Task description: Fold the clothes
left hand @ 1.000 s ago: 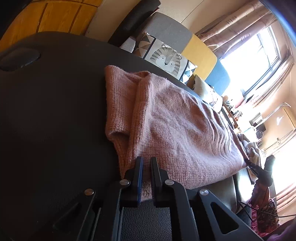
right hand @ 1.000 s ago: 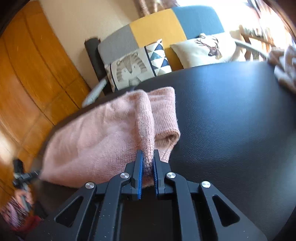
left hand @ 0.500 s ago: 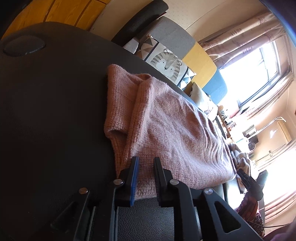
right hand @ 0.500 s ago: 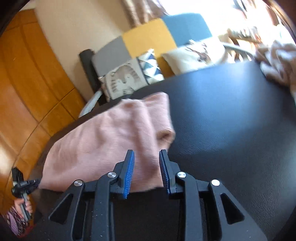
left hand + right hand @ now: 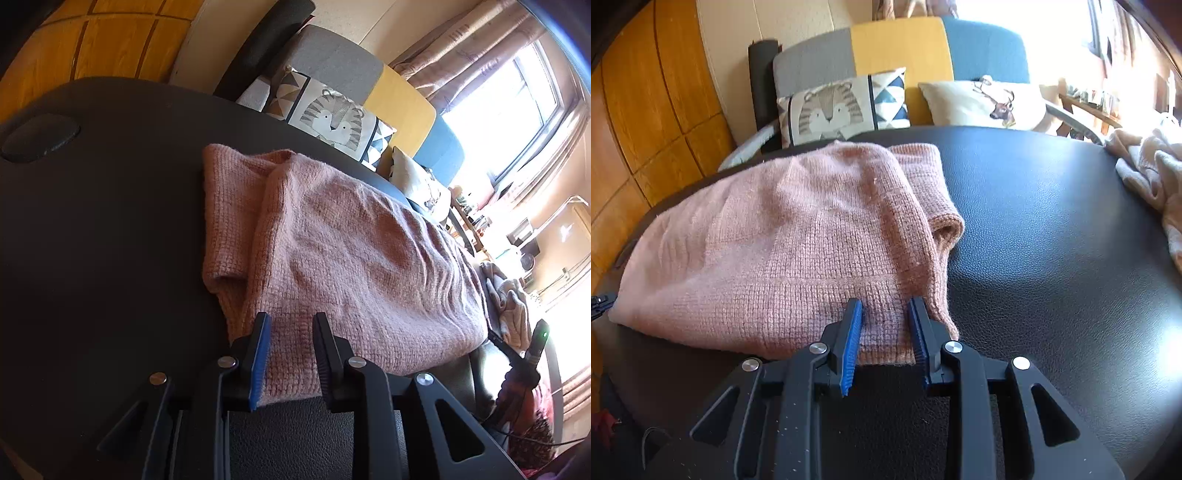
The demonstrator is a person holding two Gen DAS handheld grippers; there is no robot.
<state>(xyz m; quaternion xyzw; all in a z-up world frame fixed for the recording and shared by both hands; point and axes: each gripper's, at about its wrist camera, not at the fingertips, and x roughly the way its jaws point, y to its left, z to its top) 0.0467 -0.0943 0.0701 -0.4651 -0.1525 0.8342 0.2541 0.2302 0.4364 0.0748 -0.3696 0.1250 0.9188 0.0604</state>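
My left gripper (image 5: 290, 325) and right gripper (image 5: 886, 314) have just been opening, narrowly parted over the folded pink sweater's (image 5: 783, 243) hem, pads not pressing it, on the black table (image 5: 1052, 240).

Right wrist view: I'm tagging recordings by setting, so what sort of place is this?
Most likely a home living room. A patchwork sofa with a tiger cushion and a deer cushion stands behind the black table, and curtains hang at a sunlit window.
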